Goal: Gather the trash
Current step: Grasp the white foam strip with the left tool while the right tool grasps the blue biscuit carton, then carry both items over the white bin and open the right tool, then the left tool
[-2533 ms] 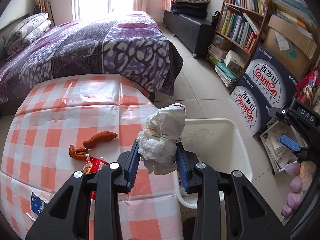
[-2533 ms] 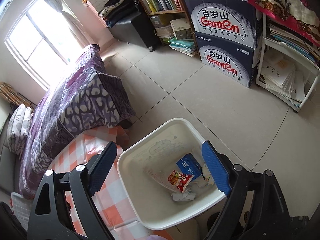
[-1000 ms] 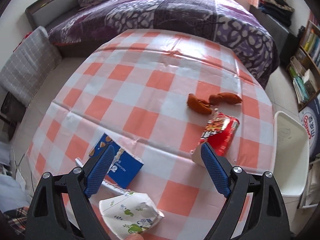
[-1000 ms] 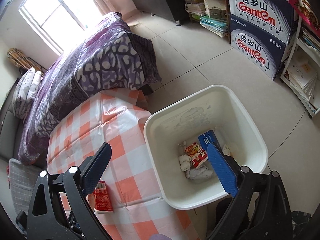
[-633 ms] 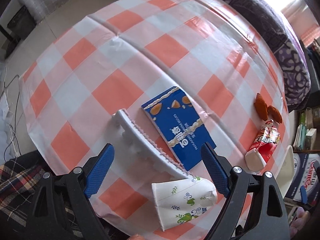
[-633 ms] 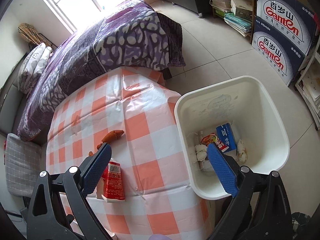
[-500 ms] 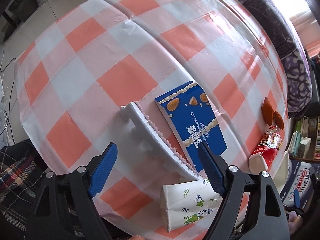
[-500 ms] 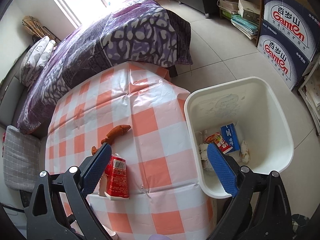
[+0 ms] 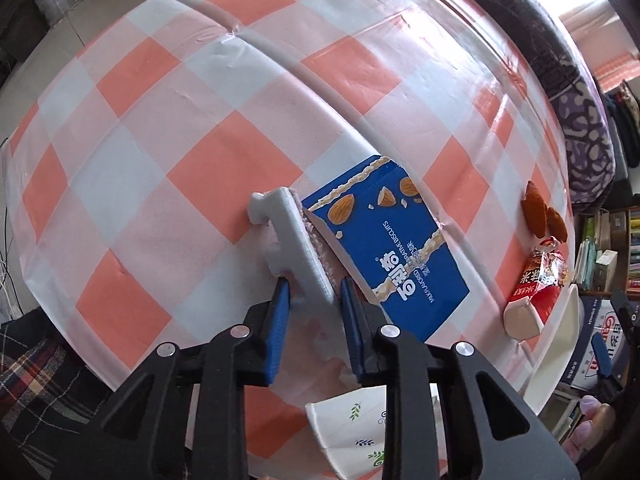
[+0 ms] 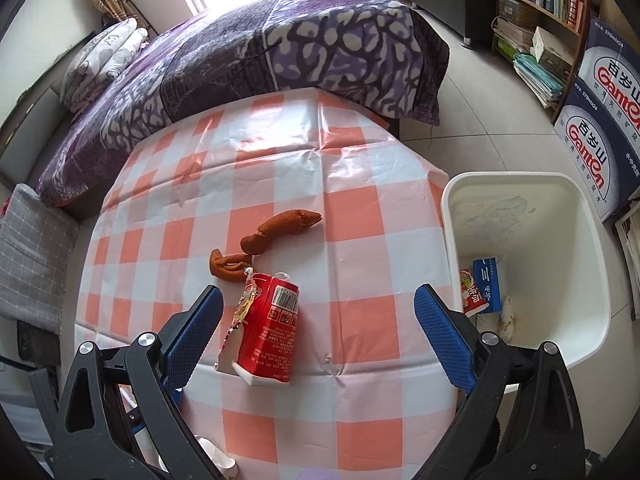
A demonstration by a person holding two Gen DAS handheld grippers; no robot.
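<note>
I judge the collection partly done. In the right wrist view the white bin (image 10: 524,184) stands at the right edge of the frame, beside the checked table (image 10: 280,160), and holds trash at its bottom: a blue carton (image 10: 486,286), a red packet (image 10: 472,292) and at least one crumpled white wad (image 10: 506,318). More may lie hidden under these.

Left on the table I count five items. In the left wrist view: one white foam strip (image 9: 294,248) at frame centre, one blue biscuit box (image 9: 392,256) touching its right side, one printed paper cup (image 9: 352,436) at the bottom edge, and one red carton (image 9: 538,284) at the right. One brown peel (image 10: 264,240), in two or three pieces, lies above the red carton at centre in the right wrist view.

The left gripper (image 9: 312,300) has just been closing and its blue pads now pinch the lower end of the foam strip, which rests on the cloth. The right gripper (image 10: 318,320) hangs spread wide and empty over the red carton, touching nothing.
</note>
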